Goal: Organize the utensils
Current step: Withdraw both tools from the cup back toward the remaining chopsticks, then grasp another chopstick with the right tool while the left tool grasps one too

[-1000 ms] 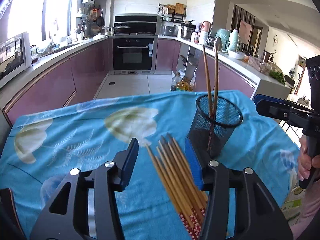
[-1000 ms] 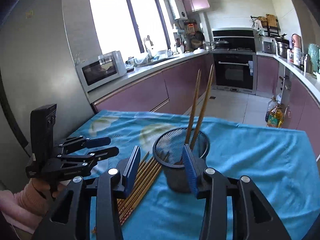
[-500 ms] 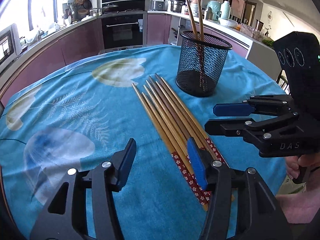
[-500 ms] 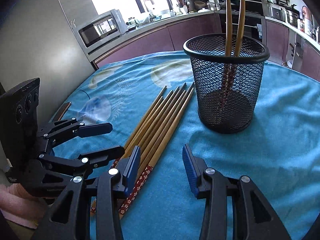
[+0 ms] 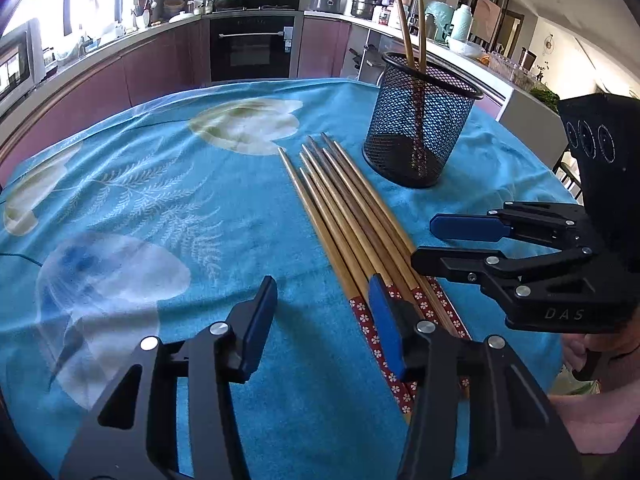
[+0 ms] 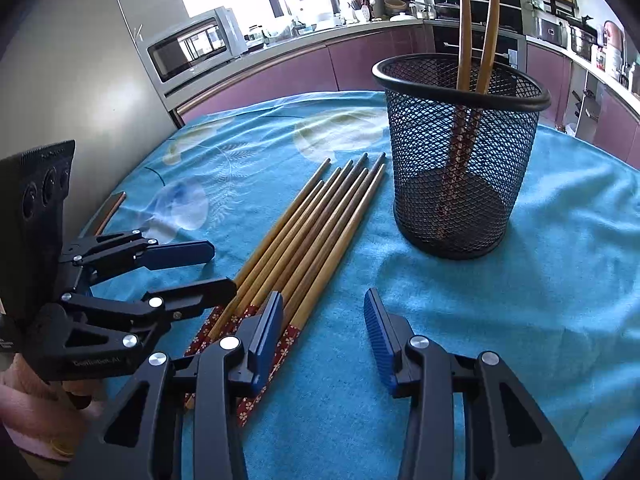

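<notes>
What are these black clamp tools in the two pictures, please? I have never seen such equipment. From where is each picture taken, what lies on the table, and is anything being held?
There is no robot: a person holds one two-finger gripper in each hand, and each carries a wide-angle camera looking along its fingers. One picture comes from the left gripper, with the right gripper at its side; the other comes from the right gripper, showing the left one. On the blue flowered tablecloth lies a bundle of wooden chopsticks with red patterned ends, beside a black mesh cup with two chopsticks standing in it. Both grippers are open near the patterned ends; the left jaws have just been closing. Nothing is held.
</notes>
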`<state>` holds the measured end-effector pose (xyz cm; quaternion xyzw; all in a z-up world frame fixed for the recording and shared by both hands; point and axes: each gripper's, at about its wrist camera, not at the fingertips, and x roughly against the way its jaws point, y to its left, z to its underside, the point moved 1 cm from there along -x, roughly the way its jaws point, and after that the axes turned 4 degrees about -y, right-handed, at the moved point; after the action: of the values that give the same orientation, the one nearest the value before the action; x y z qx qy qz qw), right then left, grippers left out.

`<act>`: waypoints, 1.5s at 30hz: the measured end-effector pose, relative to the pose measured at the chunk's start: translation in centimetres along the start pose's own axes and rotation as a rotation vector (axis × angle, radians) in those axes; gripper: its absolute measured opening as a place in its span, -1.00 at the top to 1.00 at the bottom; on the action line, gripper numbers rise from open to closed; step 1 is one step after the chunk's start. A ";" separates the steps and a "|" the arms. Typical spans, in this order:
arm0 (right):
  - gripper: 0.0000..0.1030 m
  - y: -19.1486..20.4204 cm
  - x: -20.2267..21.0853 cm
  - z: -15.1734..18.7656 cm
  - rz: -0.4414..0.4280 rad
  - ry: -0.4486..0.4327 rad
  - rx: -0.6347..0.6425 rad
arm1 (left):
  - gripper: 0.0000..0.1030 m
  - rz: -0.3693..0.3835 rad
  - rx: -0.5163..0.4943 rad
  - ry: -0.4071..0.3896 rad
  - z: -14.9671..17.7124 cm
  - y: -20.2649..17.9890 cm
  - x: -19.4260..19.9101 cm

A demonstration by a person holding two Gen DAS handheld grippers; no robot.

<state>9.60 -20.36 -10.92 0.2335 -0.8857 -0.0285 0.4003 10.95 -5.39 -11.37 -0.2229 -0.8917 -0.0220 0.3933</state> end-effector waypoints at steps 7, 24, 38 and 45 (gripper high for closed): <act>0.32 -0.1 -0.2 -0.1 0.026 0.009 0.006 | 0.19 -0.003 0.000 0.013 0.0 0.2 -0.4; 0.42 0.2 -1.4 -1.2 0.118 0.024 0.065 | 0.35 -0.050 -0.005 0.040 -1.6 0.3 -2.1; 0.89 -2.4 -0.5 -1.0 0.057 -0.018 -0.103 | 0.86 -0.050 0.071 0.027 -1.8 0.9 -2.3; 0.89 -1.9 1.0 -0.7 -0.028 -0.040 -0.087 | 0.86 -0.016 0.078 0.002 -1.5 1.0 -0.7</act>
<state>10.30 -22.37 -10.20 0.2275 -0.8881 -0.0774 0.3918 12.80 -5.09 -11.01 -0.2000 -0.8933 0.0095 0.4025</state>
